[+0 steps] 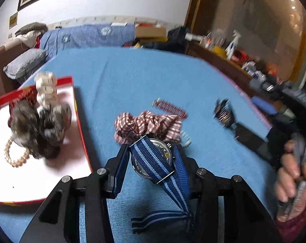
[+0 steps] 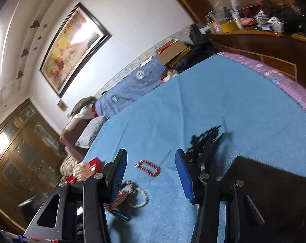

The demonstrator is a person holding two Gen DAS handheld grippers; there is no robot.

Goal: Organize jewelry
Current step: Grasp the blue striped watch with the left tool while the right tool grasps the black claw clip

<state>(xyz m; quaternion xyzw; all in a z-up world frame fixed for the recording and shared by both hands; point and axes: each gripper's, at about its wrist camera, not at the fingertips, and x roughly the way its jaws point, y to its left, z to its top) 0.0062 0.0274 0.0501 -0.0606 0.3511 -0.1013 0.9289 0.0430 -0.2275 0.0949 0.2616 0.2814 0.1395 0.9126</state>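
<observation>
My left gripper (image 1: 150, 151) is shut on a watch (image 1: 156, 158) with a blue striped fabric strap, held just above the blue cloth. A red-and-white checked scrunchie (image 1: 148, 126) lies right beyond the fingertips. A red bead bracelet (image 1: 170, 107) lies farther off; it also shows in the right wrist view (image 2: 147, 167). A red-rimmed tray (image 1: 31, 168) at left holds a pearl bracelet (image 1: 15, 154), dark fluffy scrunchies (image 1: 39, 125) and a cream hair claw (image 1: 46, 89). My right gripper (image 2: 150, 162) is open and empty above the cloth, a black hair clip (image 2: 205, 141) by its right finger.
The blue cloth (image 1: 142, 77) covers a bed with a pink edge (image 2: 274, 75). A dark flat box (image 2: 274, 186) lies at right. A bead bracelet (image 2: 140, 196) and a dark-red one (image 2: 120, 198) lie under the right gripper's left finger. A cluttered wooden sideboard (image 2: 254, 38) stands beyond.
</observation>
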